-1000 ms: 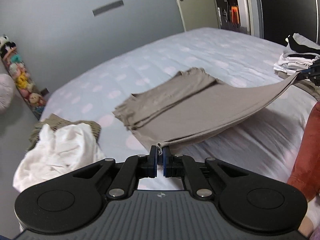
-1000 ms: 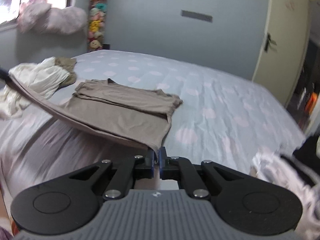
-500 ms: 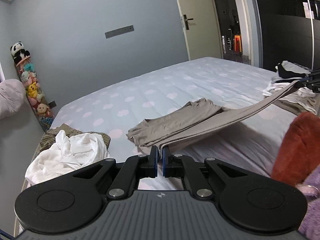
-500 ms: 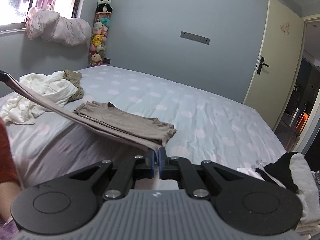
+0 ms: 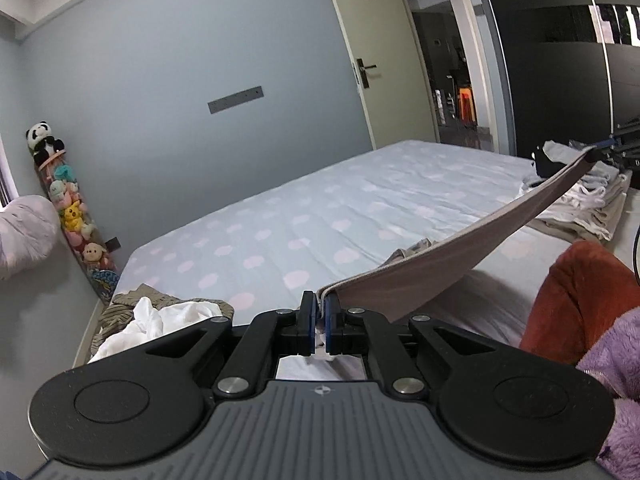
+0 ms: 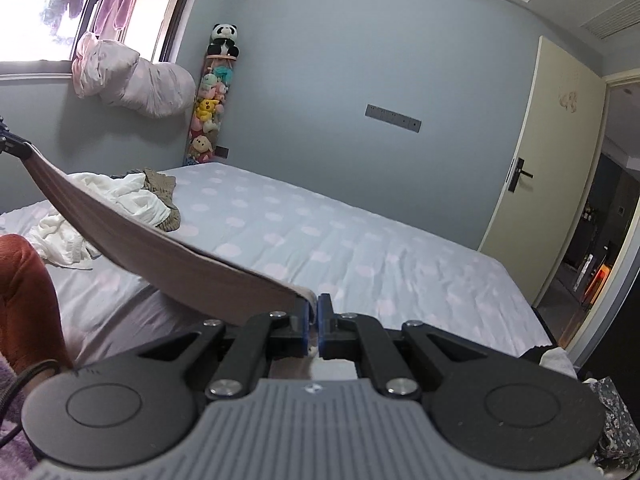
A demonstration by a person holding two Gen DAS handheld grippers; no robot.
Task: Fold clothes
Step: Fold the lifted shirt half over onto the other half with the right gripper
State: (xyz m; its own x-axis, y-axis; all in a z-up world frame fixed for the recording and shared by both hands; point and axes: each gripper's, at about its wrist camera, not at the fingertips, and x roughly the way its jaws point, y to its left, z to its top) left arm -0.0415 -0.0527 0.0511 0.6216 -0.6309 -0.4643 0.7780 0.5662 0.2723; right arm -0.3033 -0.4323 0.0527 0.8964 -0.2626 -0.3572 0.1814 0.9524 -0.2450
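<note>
Stretching a taupe knit garment (image 5: 432, 276) above the dotted blue bed (image 5: 320, 216), left gripper (image 5: 319, 312) and right gripper (image 6: 314, 314) each clamp one corner; folding looks midway, with a rumpled white-and-olive pile (image 6: 120, 200) unfolded

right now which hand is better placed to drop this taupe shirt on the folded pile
Right. The folded pile lies beside the right gripper, at the far end of the taupe shirt. The left gripper sits by the unfolded heap. Both jaws stand clamped on the shirt.
</note>
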